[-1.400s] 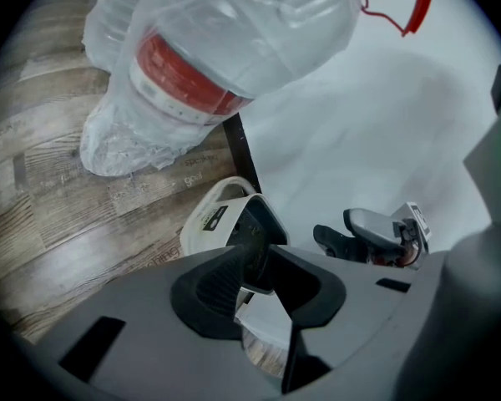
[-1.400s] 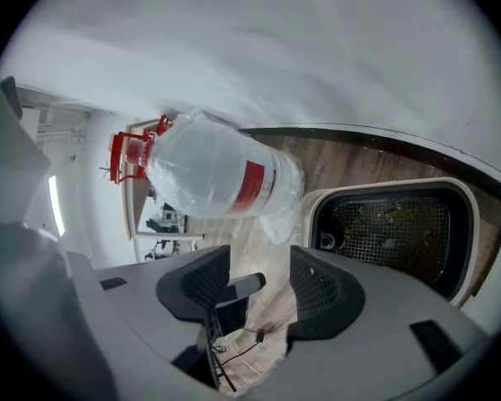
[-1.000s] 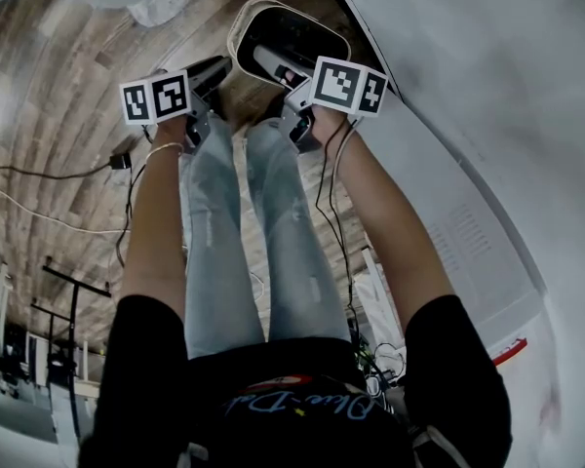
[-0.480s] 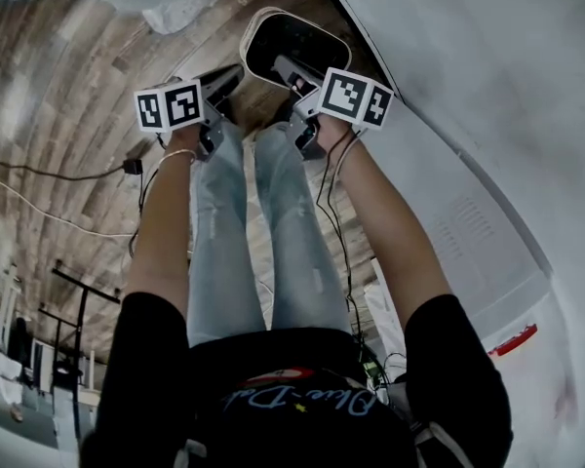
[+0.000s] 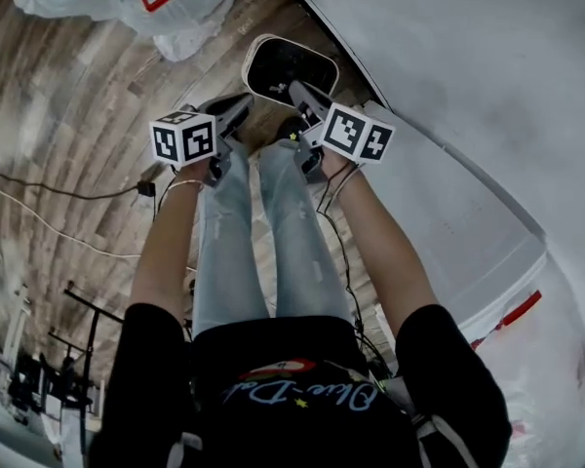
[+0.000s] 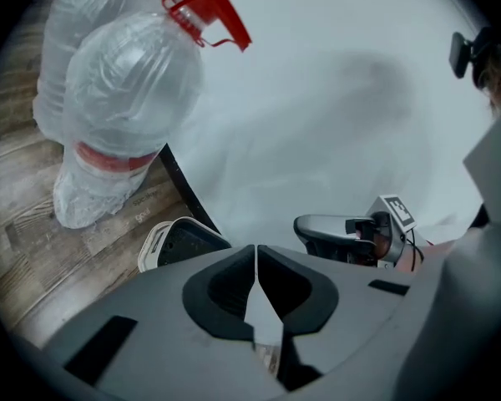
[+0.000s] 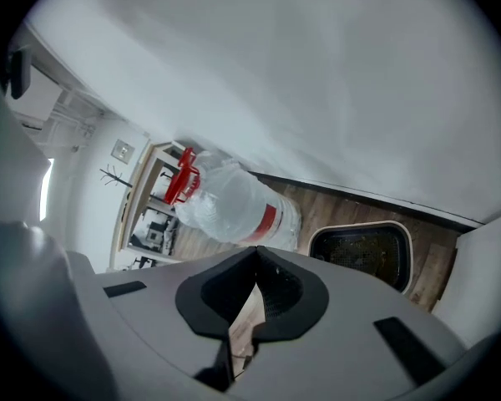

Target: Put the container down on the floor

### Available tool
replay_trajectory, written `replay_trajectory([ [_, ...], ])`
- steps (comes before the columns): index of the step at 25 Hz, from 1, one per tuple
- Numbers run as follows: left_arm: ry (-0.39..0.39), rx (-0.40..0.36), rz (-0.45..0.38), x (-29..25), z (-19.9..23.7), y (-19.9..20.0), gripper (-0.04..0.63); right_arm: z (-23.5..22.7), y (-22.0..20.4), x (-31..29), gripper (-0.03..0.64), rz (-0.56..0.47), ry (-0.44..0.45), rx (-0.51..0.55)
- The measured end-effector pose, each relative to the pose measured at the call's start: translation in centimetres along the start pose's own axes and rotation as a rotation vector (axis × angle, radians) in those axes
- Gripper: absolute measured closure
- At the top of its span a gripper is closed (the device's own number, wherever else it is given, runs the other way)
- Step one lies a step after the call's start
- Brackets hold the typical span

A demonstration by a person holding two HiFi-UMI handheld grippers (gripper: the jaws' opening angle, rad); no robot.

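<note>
In your head view, the container stands on the wooden floor against the white wall, just ahead of your left gripper and right gripper. Your left gripper view shows its fingers pressed together with nothing between them, and the container lies low on the left. Your right gripper view shows its fingers together and empty too, with the container on the floor beyond, beside a water bottle.

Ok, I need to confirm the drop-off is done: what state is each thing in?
Container: upright on the floor by the wall, open-topped, free of both grippers.
Left gripper: shut, empty.
Right gripper: jaws just closed, now shut, nothing between them.
Bottles: on the floor, clear of both grippers.
</note>
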State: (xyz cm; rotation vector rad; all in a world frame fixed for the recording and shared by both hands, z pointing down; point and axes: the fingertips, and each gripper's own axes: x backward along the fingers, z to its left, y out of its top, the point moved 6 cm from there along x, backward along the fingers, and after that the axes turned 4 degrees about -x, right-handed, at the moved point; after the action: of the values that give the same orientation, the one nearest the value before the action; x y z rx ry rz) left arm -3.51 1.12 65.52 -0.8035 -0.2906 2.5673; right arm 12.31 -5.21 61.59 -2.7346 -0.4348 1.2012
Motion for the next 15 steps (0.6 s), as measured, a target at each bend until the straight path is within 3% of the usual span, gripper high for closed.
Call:
replay_trajectory([
  [7,-0.007,-0.038,-0.087,4.0,-5.8,2.3,0.583,3.9,0.6,5.9,0.617,-0.132,-0.02,-0.033],
  [15,-0.028,-0.033,-0.164,8.8,-12.3,4.9,0.583,9.6,1.8,12.5,0.617,-0.219,-0.004,0.024],
])
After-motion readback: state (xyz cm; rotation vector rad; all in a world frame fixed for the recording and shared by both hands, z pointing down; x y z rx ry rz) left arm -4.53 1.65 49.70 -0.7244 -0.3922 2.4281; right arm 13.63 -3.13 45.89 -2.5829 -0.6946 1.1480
